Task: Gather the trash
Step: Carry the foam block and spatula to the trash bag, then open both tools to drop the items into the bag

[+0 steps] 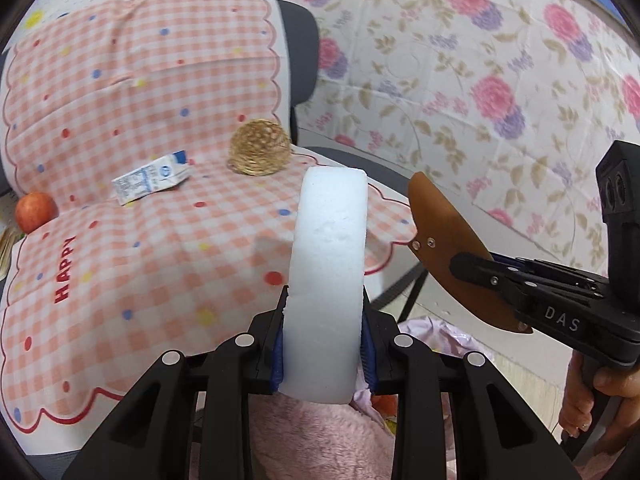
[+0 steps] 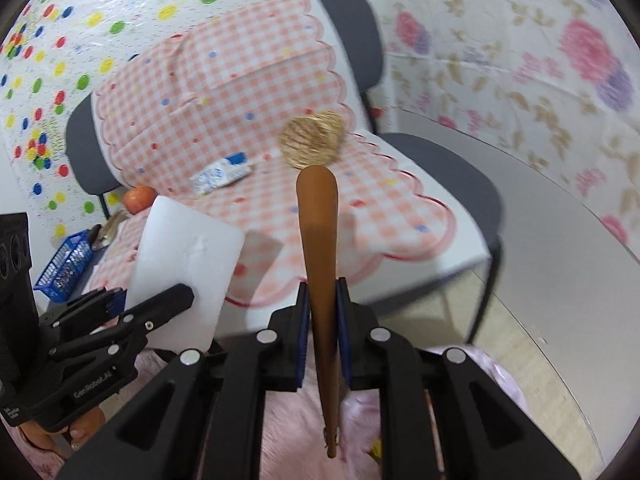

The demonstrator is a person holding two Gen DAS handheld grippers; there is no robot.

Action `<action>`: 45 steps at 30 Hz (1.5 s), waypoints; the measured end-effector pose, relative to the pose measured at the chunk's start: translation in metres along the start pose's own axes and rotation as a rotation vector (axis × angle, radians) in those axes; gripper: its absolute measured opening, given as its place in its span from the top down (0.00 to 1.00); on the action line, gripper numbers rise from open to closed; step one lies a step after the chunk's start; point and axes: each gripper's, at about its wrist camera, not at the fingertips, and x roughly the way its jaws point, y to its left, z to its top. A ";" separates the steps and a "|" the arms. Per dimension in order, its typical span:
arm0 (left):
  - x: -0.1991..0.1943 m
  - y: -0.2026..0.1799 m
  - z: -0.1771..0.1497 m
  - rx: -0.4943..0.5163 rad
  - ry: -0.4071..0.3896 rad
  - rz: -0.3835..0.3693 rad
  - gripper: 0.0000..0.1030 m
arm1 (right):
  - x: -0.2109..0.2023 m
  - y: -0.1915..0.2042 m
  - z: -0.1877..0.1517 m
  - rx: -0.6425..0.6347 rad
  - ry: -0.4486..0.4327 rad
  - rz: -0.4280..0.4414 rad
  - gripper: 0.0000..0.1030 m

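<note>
Left claw (image 1: 324, 344) grips a white foam slab (image 1: 330, 264); right claw (image 2: 323, 332) clamps a brown leather piece (image 2: 318, 240).

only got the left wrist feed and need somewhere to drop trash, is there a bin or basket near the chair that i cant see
observer: yes, in the right wrist view a blue plastic mesh basket sits past the checked cloth's edge, to the left of the red apple.
operator: ok, left gripper has the white foam block, is the right gripper pinching that flat brown leaf-shaped piece squarely
observer: from its own camera the right gripper has both blue pads on the flat brown leaf-shaped piece, which stands edge-on and runs back past the pads towards the camera.
</note>
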 end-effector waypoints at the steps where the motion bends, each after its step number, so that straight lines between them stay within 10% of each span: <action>1: 0.002 -0.006 0.000 0.013 0.005 -0.008 0.69 | -0.004 -0.005 -0.004 0.009 0.002 -0.014 0.87; 26: 0.048 -0.103 -0.014 0.158 0.120 -0.249 0.56 | -0.056 -0.089 -0.071 0.225 0.037 -0.197 0.85; 28: 0.049 -0.105 -0.013 0.162 0.118 -0.246 0.35 | -0.057 -0.095 -0.070 0.242 0.029 -0.197 0.75; 45: 0.019 -0.042 0.004 0.061 0.067 -0.098 0.35 | -0.072 -0.089 -0.049 0.205 -0.043 -0.218 0.64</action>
